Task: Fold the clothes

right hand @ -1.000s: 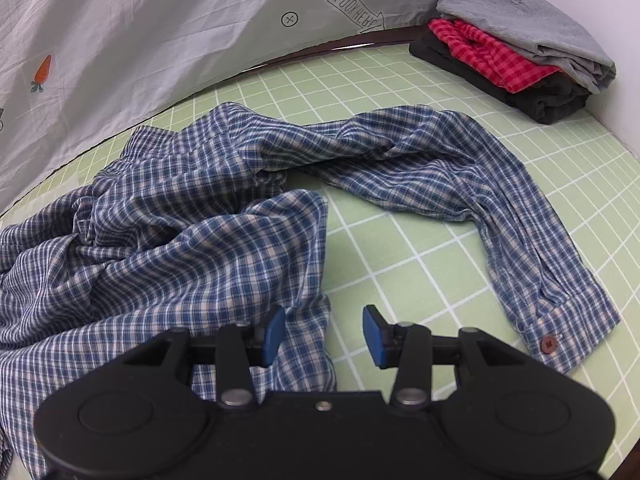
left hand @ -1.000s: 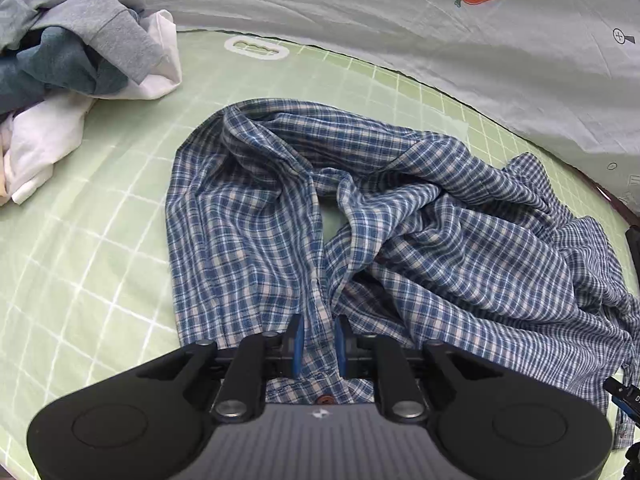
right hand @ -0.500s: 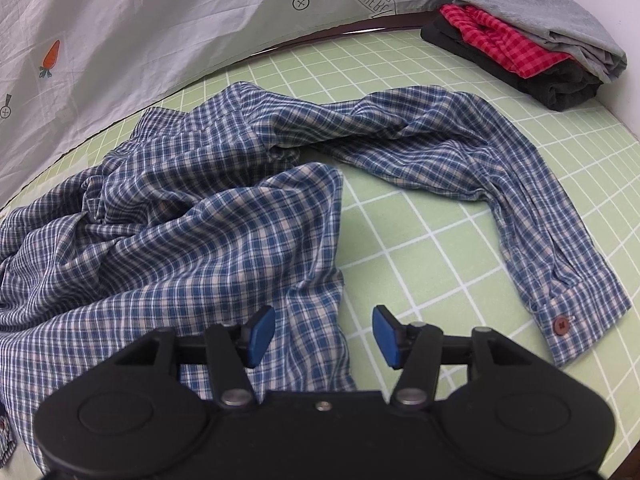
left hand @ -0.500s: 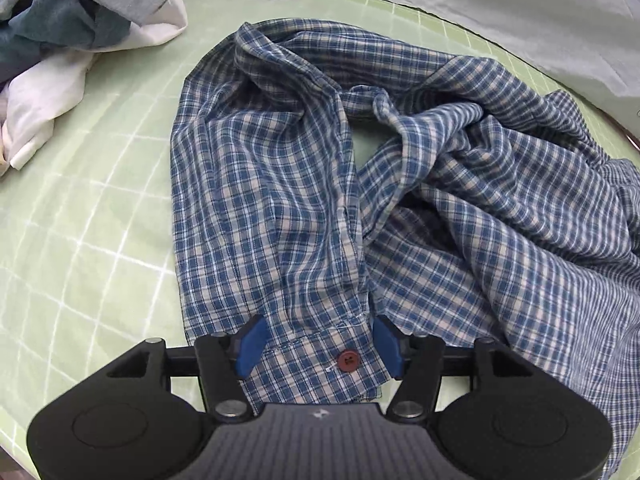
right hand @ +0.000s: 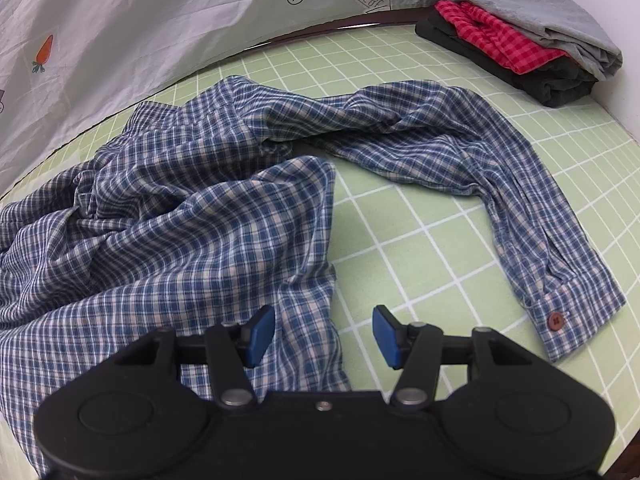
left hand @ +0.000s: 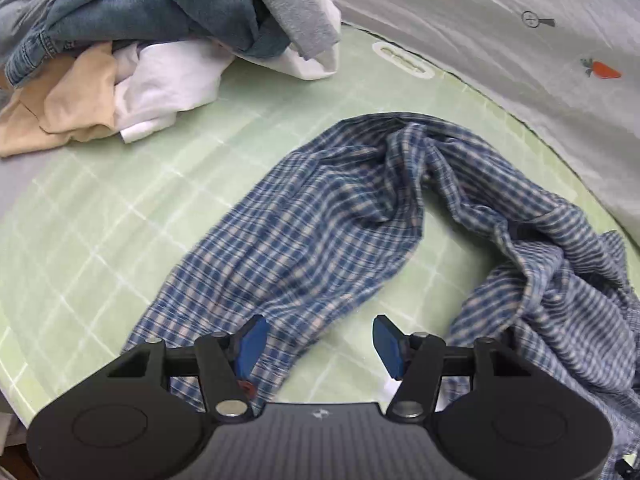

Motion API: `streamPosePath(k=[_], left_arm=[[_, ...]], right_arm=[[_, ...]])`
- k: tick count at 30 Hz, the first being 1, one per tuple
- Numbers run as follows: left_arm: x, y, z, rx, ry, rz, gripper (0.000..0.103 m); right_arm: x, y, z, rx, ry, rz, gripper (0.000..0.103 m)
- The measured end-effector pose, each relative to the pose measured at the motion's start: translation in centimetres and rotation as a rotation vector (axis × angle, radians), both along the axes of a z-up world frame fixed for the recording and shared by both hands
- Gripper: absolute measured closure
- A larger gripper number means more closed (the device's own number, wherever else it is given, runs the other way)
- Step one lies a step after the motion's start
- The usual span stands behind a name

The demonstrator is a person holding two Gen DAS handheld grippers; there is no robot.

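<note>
The left tool (left hand: 318, 340) stands apart, gripping nothing, a sleeve cuff under its left pad and bare green grid mat (left hand: 100, 220) toward nine o'clock. The right tool (right hand: 323, 334) is also apart, over the hem of the blue plaid shirt (right hand: 180, 216), which sprawls crumpled across the tabletop. Its other sleeve reaches four o'clock. Folded clothes (right hand: 528, 40) sit at one o'clock. The left view is blurred.

A crumpled blue-and-white checked cotton shirt (right hand: 192, 216) lies on a green gridded mat (right hand: 460, 248), an unfolded clothes heap (left hand: 160, 40) behind-left, a folded garment stack (right hand: 528, 32) at the far-right corner.
</note>
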State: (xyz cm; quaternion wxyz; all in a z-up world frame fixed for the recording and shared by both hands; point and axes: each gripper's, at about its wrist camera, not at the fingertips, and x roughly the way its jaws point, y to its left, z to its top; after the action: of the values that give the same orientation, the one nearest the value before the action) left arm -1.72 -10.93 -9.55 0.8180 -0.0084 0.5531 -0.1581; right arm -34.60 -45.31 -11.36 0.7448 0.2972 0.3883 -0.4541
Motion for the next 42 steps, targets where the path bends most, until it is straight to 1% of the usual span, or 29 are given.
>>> streamPosePath(k=[1, 2, 3, 5, 7, 9, 11, 12, 14, 15, 16, 17, 19, 21, 23, 24, 25, 26, 27, 28, 29, 30, 31, 32, 33, 35, 38, 42], left_arm=[[-0.5, -0.3, 0.4, -0.034, 0.006, -0.019, 0.043], [-1.0, -1.1, 0.6, -0.056, 0.003, -0.06, 0.043], [-1.4, -1.9, 0.7, -0.064, -0.003, -0.1, 0.043], [-2.2, -3.6, 0.4, -0.053, -0.004, -0.185, 0.039], [-2.8, -5.0, -0.3, -0.032, 0.022, -0.249, 0.038], [-3.4, -6.4, -1.7, -0.022, 0.069, -0.301, 0.038], [-4.5, -7.4, -2.8, -0.011, 0.098, -0.336, 0.038], [-5.0, -7.9, -3.1, -0.001, 0.096, -0.347, 0.038], [-5.9, -8.7, -3.2, 0.024, 0.062, -0.37, 0.035], [-6.1, -9.0, -3.3, 0.014, 0.06, -0.377, 0.035], [-6.2, -9.1, -3.4, -0.004, 0.066, -0.373, 0.032], [-6.2, -9.3, -3.6, -0.032, 0.078, -0.355, 0.03], [-6.3, -9.6, -3.7, -0.053, 0.085, -0.333, 0.03], [-6.7, -9.9, -3.7, -0.042, 0.068, -0.332, 0.03], [-7.1, -10.1, -3.7, -0.03, 0.047, -0.325, 0.031], [-7.4, -10.3, -3.7, -0.023, 0.036, -0.319, 0.032], [-7.6, -10.4, -3.7, -0.016, 0.024, -0.315, 0.039], [-7.8, -10.4, -3.6, -0.007, 0.006, -0.319, 0.046], [-7.9, -10.4, -3.4, 0.001, -0.01, -0.322, 0.068], [-7.8, -10.4, -3.5, -0.009, -0.004, -0.317, 0.09], [-7.7, -10.3, -3.6, -0.019, 0.0, -0.312, 0.096], [-7.7, -10.1, -3.6, -0.024, -0.007, -0.298, 0.099], [-7.6, -9.9, -3.6, -0.023, -0.015, -0.294, 0.102], [-7.4, -9.7, -3.4, -0.016, -0.026, -0.29, 0.102], [-7.2, -9.3, -3.1, -0.01, -0.04, -0.276, 0.103], [-6.8, -8.4, -2.7, -0.033, -0.045, -0.251, 0.103], [-6.1, -6.6, -1.7, -0.09, -0.036, -0.193, 0.103], [-6.2, -4.8, 0.8, -0.114, -0.075, -0.153, 0.103]], right_arm=[[0.1, 0.1, 0.0, 0.0, 0.002, 0.006, 0.048], [0.2, 0.1, 0.0, 0.0, 0.004, 0.013, 0.048], [0.2, 0.2, 0.0, -0.001, 0.007, 0.02, 0.048], [0.4, 0.3, -0.1, -0.003, 0.018, 0.039, 0.048], [0.5, 0.5, -0.2, -0.001, 0.028, 0.059, 0.048], [0.6, 0.5, -0.3, 0.004, 0.035, 0.077, 0.047], [0.5, 0.6, -0.5, 0.005, 0.038, 0.099, 0.047], [0.4, 0.6, -0.5, 0.006, 0.039, 0.107, 0.047], [0.2, 0.4, -0.6, 0.01, 0.038, 0.119, 0.047], [0.1, 0.3, -0.6, 0.013, 0.037, 0.121, 0.046], [-0.1, 0.1, -0.7, 0.017, 0.034, 0.121, 0.044], [-0.3, -0.2, -0.8, 0.024, 0.031, 0.117, 0.044], [-0.6, -0.7, -1.0, 0.043, 0.024, 0.115, 0.044], [-0.7, -0.9, -1.3, 0.063, 0.01, 0.13, 0.043], [-0.7, -0.9, -1.3, 0.062, 0.008, 0.161, 0.043], [-0.7, -0.8, -1.3, 0.06, 0.007, 0.177, 0.044], [-0.7, -0.7, -1.2, 0.06, -0.003, 0.192, 0.05], [-0.7, -0.7, -1.2, 0.062, -0.015, 0.205, 0.063], [-0.8, -0.7, -1.1, 0.064, -0.028, 0.218, 0.07], [-0.8, -0.7, -1.1, 0.068, -0.038, 0.227, 0.084], [-0.9, -0.6, -1.1, 0.071, -0.046, 0.234, 0.087], [-0.9, -0.6, -1.1, 0.071, -0.052, 0.24, 0.088], [-1.1, -0.7, -1.0, 0.067, -0.057, 0.244, 0.095], [-1.2, -0.7, -1.0, 0.061, -0.063, 0.247, 0.097], [-1.4, -0.8, -0.9, 0.052, -0.064, 0.242, 0.097], [-2.0, -1.1, -0.7, 0.035, -0.064, 0.223, 0.099], [-3.3, -1.8, -0.4, 0.014, -0.072, 0.183, 0.101], [-5.0, -2.7, 0.4, -0.025, -0.08, 0.125, 0.102]])
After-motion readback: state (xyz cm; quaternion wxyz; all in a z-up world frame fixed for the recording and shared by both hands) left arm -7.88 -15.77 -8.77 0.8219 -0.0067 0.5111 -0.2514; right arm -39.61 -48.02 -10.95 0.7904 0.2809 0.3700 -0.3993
